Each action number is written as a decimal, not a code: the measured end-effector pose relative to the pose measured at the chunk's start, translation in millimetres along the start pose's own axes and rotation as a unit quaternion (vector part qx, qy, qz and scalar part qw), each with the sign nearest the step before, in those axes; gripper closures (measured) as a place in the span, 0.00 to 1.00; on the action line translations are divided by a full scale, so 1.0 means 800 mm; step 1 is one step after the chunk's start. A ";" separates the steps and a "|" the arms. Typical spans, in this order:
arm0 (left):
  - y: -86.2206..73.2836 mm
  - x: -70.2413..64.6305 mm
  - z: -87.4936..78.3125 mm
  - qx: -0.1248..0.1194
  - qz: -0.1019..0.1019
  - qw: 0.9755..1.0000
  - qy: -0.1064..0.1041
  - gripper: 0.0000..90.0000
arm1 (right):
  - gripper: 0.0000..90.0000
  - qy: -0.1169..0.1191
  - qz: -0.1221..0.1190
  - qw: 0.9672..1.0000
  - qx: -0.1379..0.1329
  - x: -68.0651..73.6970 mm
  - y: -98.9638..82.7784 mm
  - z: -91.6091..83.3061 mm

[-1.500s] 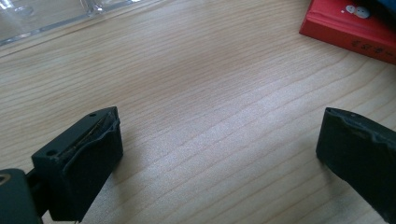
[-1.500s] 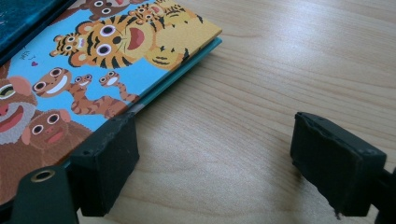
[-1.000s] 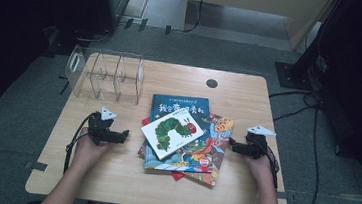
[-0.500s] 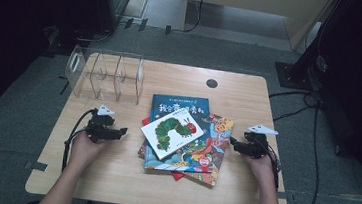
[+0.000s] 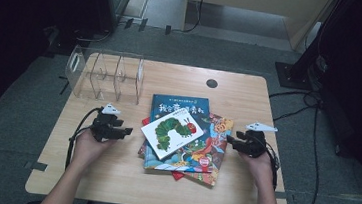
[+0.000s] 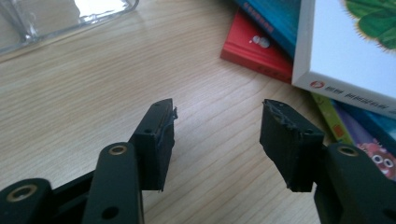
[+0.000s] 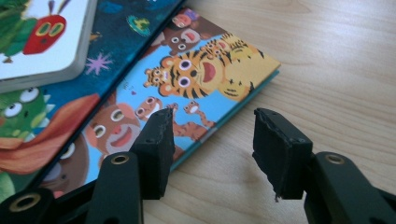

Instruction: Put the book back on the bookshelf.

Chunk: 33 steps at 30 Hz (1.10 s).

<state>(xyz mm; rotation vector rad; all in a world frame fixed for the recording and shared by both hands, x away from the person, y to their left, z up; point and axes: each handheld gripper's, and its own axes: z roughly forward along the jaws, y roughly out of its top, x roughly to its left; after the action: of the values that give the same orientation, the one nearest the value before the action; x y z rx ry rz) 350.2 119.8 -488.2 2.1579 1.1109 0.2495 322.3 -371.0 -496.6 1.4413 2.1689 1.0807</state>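
The left gripper (image 5: 125, 131), at frame left, and the right gripper (image 5: 230, 140), at frame right, flank the pile of picture books; their jaws, just narrowing, stand half apart on nothing. The white caterpillar board book (image 5: 172, 131) lies topmost at centre, easiest to take first, with the clear acrylic divider rack (image 5: 105, 73) upper left, seemingly ready to receive it.

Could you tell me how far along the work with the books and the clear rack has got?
Done: nothing; the clear rack holds no books. In hand: the left gripper and right gripper flank the book pile, jaws just closing on nothing. Left: every book, the caterpillar book on top.
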 end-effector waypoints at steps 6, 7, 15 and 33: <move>0.006 -0.003 -0.002 -0.005 0.002 1.000 -0.004 0.57 | 0.62 0.011 -0.001 1.000 -0.006 0.008 0.006 -0.001; 0.006 -0.003 -0.002 -0.004 0.002 1.000 -0.006 0.59 | 0.63 0.014 -0.001 1.000 -0.007 0.010 0.006 -0.001; 0.016 -0.005 0.004 0.002 0.011 1.000 -0.021 0.71 | 0.72 0.035 0.003 0.999 -0.006 0.022 0.010 0.000; 0.037 -0.004 0.023 0.015 0.018 0.997 -0.070 0.98 | 1.00 0.070 -0.012 0.997 -0.003 0.061 0.016 0.005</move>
<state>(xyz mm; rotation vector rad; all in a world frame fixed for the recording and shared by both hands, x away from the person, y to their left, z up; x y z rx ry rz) 376.0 96.7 -481.8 2.1875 1.0024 0.0967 312.2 -323.3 -483.0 1.3695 2.2702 1.2126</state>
